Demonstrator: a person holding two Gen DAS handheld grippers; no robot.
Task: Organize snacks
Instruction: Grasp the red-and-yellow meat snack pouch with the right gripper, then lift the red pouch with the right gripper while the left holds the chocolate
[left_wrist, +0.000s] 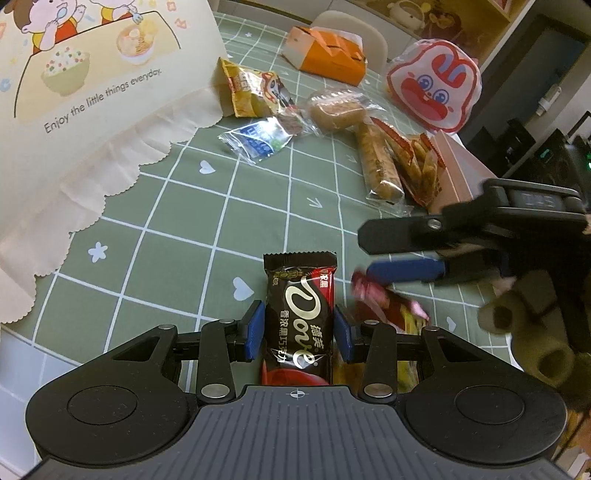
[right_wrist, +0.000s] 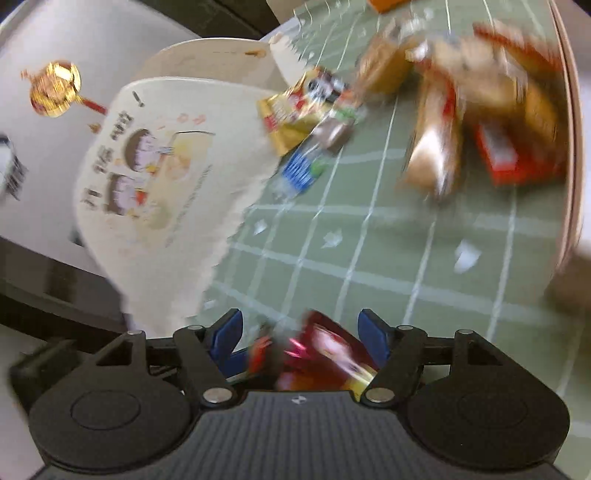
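nearest us, our left gripper (left_wrist: 299, 334) clamps a dove chocolate bar (left_wrist: 300, 317). our right gripper (right_wrist: 300, 341) stands spread around a loose red snack packet (right_wrist: 325, 354). it may drop short of the cream bag (left_wrist: 92, 92) beyond.

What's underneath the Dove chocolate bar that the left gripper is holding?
Beside the Dove bar in the left gripper, red-and-yellow wrappers show on the green checked tablecloth. Whatever lies directly under it is hidden.
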